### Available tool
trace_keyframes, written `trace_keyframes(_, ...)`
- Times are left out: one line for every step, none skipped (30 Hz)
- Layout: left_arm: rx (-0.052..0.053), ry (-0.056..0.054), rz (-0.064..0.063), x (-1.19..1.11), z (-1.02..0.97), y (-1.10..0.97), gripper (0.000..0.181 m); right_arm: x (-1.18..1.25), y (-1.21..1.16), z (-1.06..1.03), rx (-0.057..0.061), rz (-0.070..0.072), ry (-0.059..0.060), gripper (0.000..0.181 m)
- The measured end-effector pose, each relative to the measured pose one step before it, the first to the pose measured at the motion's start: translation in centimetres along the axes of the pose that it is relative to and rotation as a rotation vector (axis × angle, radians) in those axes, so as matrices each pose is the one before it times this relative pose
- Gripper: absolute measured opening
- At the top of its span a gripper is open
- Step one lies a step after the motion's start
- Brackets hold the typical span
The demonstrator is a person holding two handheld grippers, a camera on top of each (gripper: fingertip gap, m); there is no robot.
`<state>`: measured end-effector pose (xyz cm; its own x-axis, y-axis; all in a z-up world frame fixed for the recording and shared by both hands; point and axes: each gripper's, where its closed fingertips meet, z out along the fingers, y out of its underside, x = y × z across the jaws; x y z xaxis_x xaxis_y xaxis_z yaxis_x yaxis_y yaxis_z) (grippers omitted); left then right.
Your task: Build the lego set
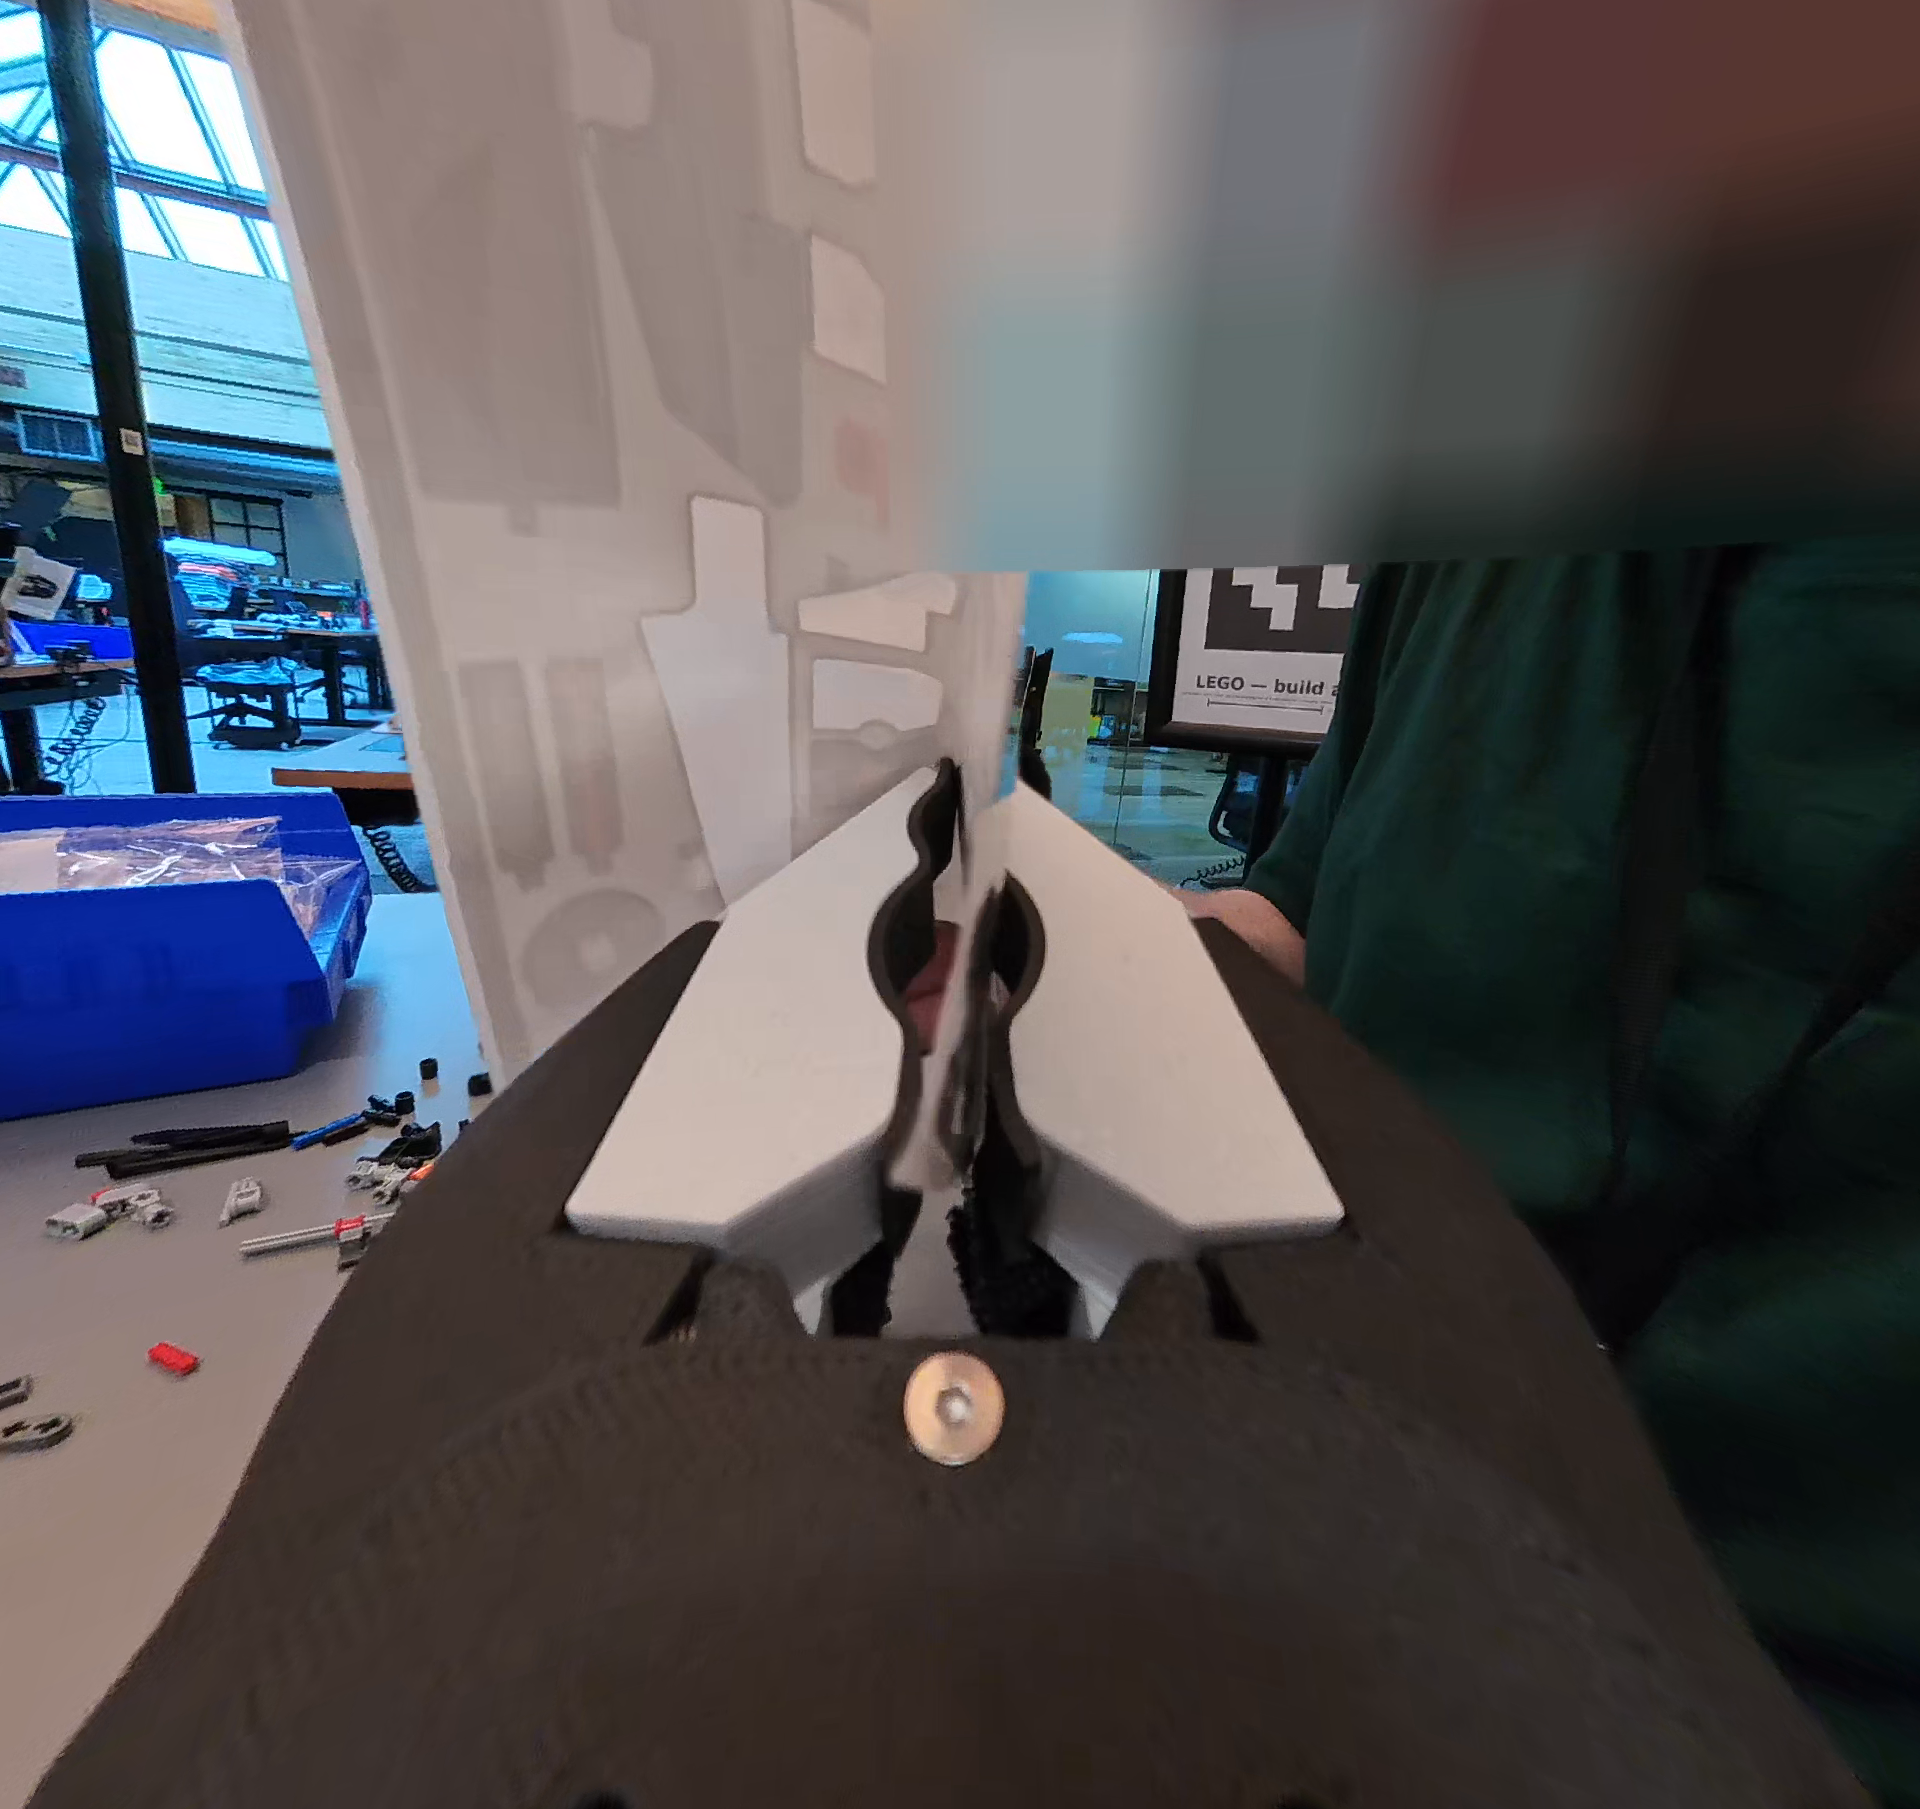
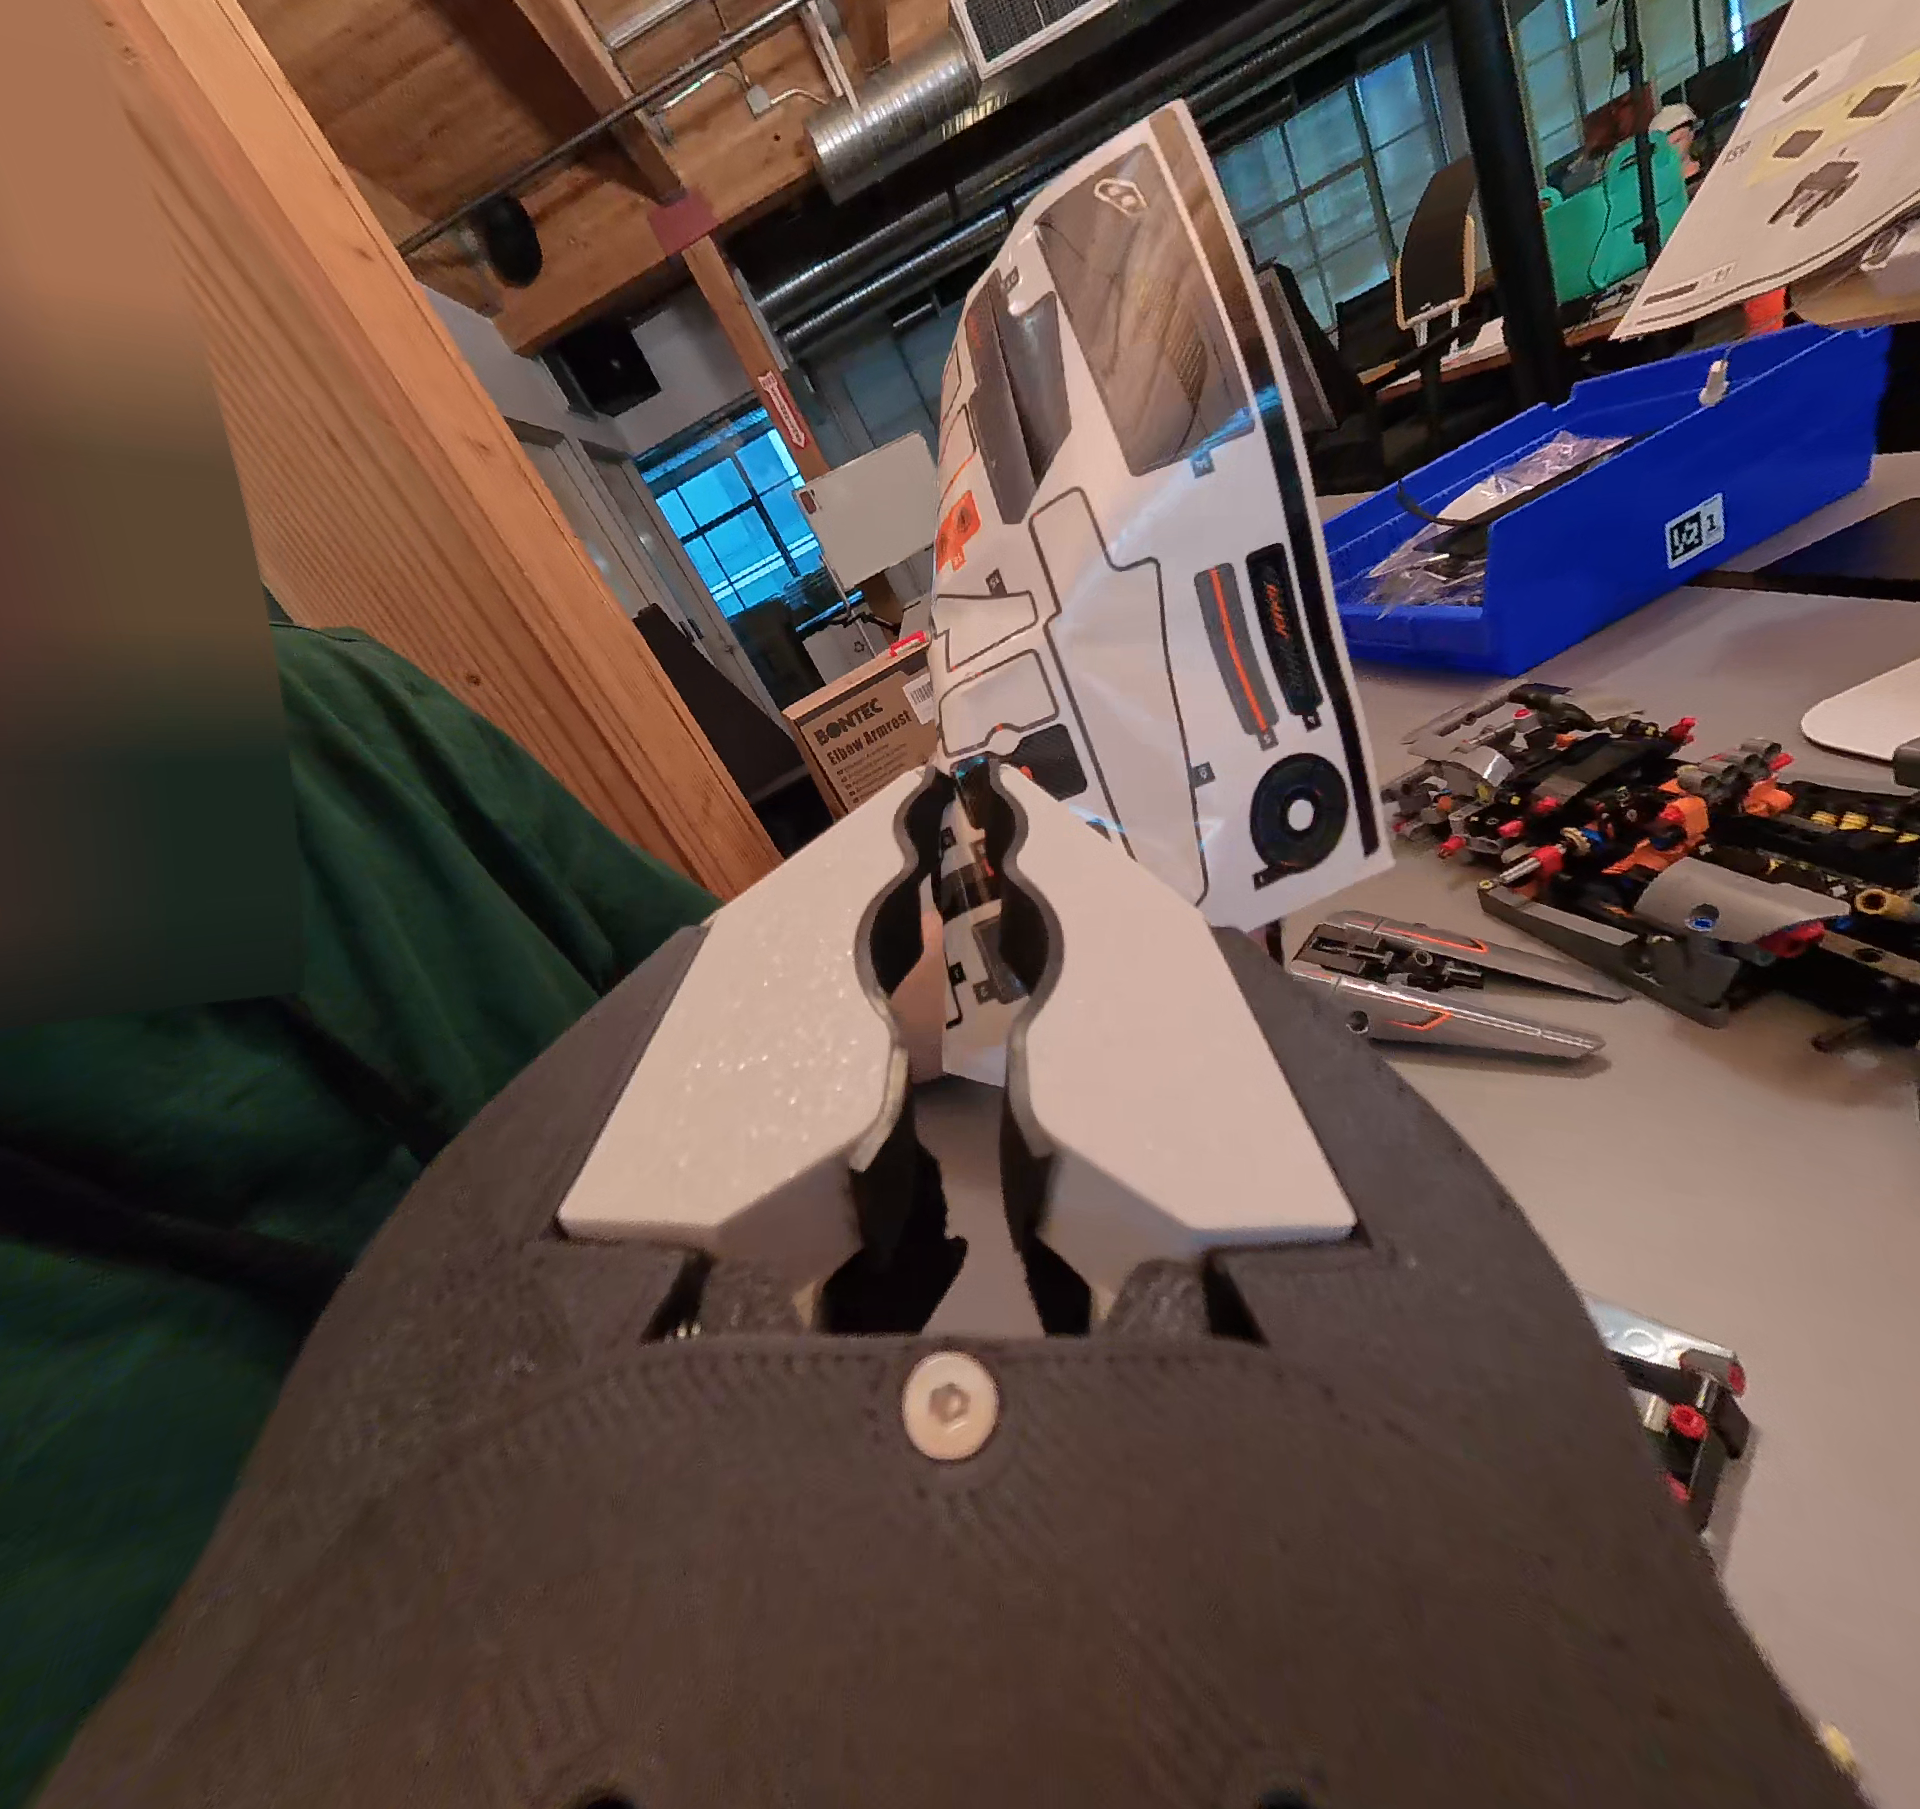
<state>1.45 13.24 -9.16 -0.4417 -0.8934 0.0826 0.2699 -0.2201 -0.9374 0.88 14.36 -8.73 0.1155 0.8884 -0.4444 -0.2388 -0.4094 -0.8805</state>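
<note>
The sticker sheet (image 2: 1143, 554) is white, printed with grey, black and orange shapes; its back (image 1: 582, 409) shows them faintly. The bin (image 2: 1621, 554) is bright blue, the counter (image 2: 1558, 1188) pale grey. The half-built car (image 2: 1683, 866) mixes grey, black, orange and red.

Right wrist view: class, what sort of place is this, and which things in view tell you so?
Probably a shared workshop or lab: exposed metal ducting under timber beams, a blue parts bin on the grey table, more workbenches behind.
</note>
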Motion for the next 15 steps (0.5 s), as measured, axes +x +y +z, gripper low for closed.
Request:
trace_keyframes(-0.0021, -0.0017, 0.0012, -0.028, 0.015, 0.052, 0.0, -0.038, 0.05, 0.034, -0.0056, -0.0007, 0.0007, 0.006)
trace_keyframes(-0.0026, -0.0029, 0.0017, -0.035, 0.01, 0.048, 0.0, -0.018, 0.051, 0.039, -0.0047, -0.001, 0.0007, 0.007)
trace_keyframes(-0.0032, -0.0032, 0.0028, -0.056, 0.003, 0.054, 0.0, 0.008, 0.061, 0.039, -0.0048, -0.001, 0.0007, 0.007)
trace_keyframes(-0.0012, -0.0014, 0.0017, -0.018, -0.01, 0.007, 0.0, 0.028, 0.023, 0.01, -0.0016, -0.0002, 0.0015, 0.008)
trace_keyframes(-0.0011, -0.0001, 0.0002, -0.012, -0.012, 0.013, 0.0, 0.043, -0.007, -0.02, 0.0014, 0.0017, 0.0015, 0.007)
trace_keyframes(-0.0056, -0.0024, 0.0043, -0.021, 0.016, 0.08, 0.0, 0.009, 0.019, -0.009, -0.0005, 0.0048, -0.0015, 0.006)
trace_keyframes(-0.0034, 0.0013, 0.0046, 0.055, 0.025, 0.038, 0.0, -0.017, 0.014, -0.02, 0.0008, 0.0056, -0.0053, 0.006)
trace_keyframes(-0.0011, 0.0033, 0.0013, 0.077, 0.042, -0.008, 0.0, -0.057, -0.021, -0.038, 0.0048, 0.0066, -0.0083, 0.006)
trace_keyframes(-0.0027, 0.0, 0.0016, 0.008, 0.016, 0.03, 0.0, -0.024, -0.003, -0.023, 0.0032, 0.0102, -0.0085, 0.004)
trace_keyframes(-0.0035, -0.0012, 0.002, -0.016, 0.013, 0.063, 0.0, 0.001, 0.03, -0.038, 0.0016, 0.0094, -0.0068, 0.004)
trace_keyframes(-0.0016, 0.0017, 0.0017, 0.035, 0.012, 0.021, 0.0, -0.007, 0.004, -0.031, 0.0031, 0.0058, -0.0066, 0.004)
trace_keyframes(-0.0008, 0.0004, 0.0012, 0.026, 0.013, -0.003, 0.0, -0.043, -0.018, -0.031, 0.0047, 0.0086, -0.0089, 0.003)
trace_keyframes(-0.0035, -0.0021, 0.0033, -0.01, 0.013, 0.032, 0.0, -0.016, 0.005, -0.017, 0.0026, 0.006, -0.0051, 0.002)
trace_keyframes(-0.0037, -0.002, 0.0033, -0.011, -0.016, 0.046, 0.0, 0.013, 0.036, -0.016, -0.0016, -0.0037, 0.0009, 0.001)
trace_keyframes(0.0, 0.002, -0.0005, 0.022, -0.004, -0.002, 0.0, -0.002, -0.012, -0.013, -0.0008, -0.0027, 0.0017, 0.0)
